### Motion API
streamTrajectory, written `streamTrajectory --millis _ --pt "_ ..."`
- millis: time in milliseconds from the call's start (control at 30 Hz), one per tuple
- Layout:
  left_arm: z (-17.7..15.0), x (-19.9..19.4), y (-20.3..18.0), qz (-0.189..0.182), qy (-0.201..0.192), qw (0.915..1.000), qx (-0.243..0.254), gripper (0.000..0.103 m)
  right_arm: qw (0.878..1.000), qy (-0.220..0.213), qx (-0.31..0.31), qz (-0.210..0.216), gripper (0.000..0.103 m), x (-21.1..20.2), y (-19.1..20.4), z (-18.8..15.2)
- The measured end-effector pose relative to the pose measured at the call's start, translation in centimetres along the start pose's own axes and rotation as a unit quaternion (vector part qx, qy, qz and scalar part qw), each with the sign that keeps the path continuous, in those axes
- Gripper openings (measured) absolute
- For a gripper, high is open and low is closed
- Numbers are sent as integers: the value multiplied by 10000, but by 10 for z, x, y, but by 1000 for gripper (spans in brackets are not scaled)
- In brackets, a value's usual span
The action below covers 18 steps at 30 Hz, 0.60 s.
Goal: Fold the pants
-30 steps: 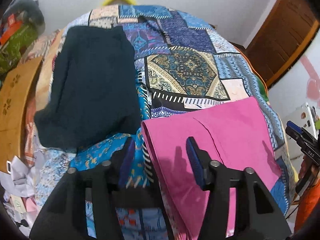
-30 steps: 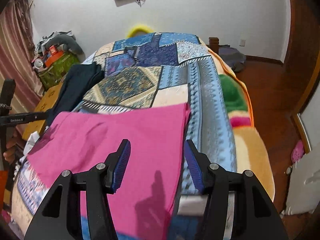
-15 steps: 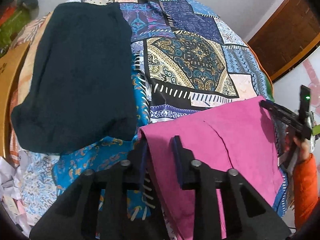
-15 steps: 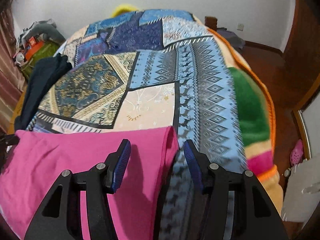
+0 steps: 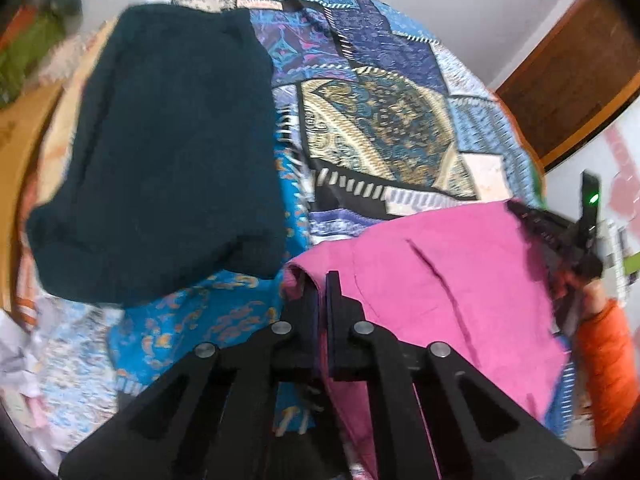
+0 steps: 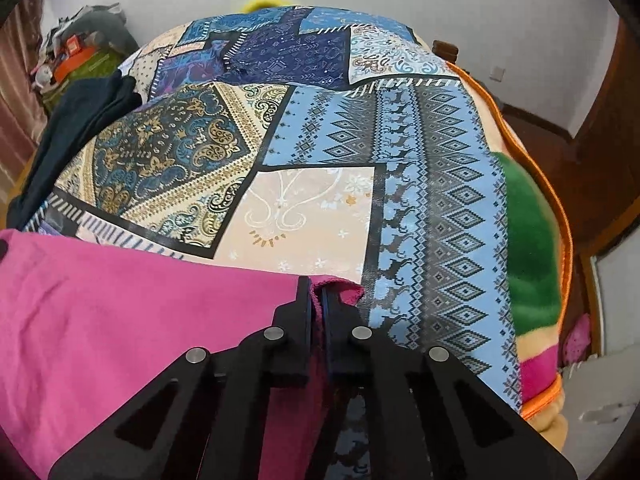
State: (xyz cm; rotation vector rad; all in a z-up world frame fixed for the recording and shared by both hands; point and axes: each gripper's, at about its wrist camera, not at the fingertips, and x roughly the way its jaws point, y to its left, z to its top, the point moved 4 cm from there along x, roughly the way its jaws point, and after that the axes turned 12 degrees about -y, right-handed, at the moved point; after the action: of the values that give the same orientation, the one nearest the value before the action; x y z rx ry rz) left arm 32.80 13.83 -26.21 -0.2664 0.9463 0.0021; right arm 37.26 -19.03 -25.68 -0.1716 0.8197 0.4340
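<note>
Pink pants lie flat on the near end of a patchwork-covered bed. My left gripper is shut on their far left corner, with a pinch of pink cloth between the pads. In the right wrist view the same pink pants fill the lower left, and my right gripper is shut on their far right corner, a fold of cloth bunched at the tips. That right gripper also shows in the left wrist view at the pants' right edge, held by a hand in an orange sleeve.
A folded dark teal garment lies on the bed's left side, close to the pants' left corner. The bed's right edge drops to a wooden floor. Clutter and bags sit by the wall at the far left.
Both grippers have come down onto the far corners of the pink pants and shut on them. The right one has swung in toward the corner from higher above the bed.
</note>
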Motion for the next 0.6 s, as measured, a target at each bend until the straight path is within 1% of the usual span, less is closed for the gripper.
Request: streamTrajectory --millis 133,267,333,400,500,567,600 --pt "-5 1 -3 293 -27 9992 263 4 9994 23 -218 -250 3 6 5 0" --pt "-2 -5 -3 329 -16 9989 333 5 9992 32 -232 -311 4 3 4 3" --pt "1 -12 -4 337 -68 9988 356 7 9993 24 -120 -342 9 -4 2 7" --pt "5 -22 -6 414 -183 9980 446 9 9991 -57 -73 -424 23 -16 1 13" --pt "12 -36 -13 528 -395 9960 607 14 9989 -399 -101 -230 35 -41 10 23" --pt "17 -47 -20 523 -538 9948 688 20 9982 -584 -111 -11 39 -58 22 31" --pt "19 -51 -24 497 -597 9943 724 29 9978 -644 -104 109 42 -65 28 33"
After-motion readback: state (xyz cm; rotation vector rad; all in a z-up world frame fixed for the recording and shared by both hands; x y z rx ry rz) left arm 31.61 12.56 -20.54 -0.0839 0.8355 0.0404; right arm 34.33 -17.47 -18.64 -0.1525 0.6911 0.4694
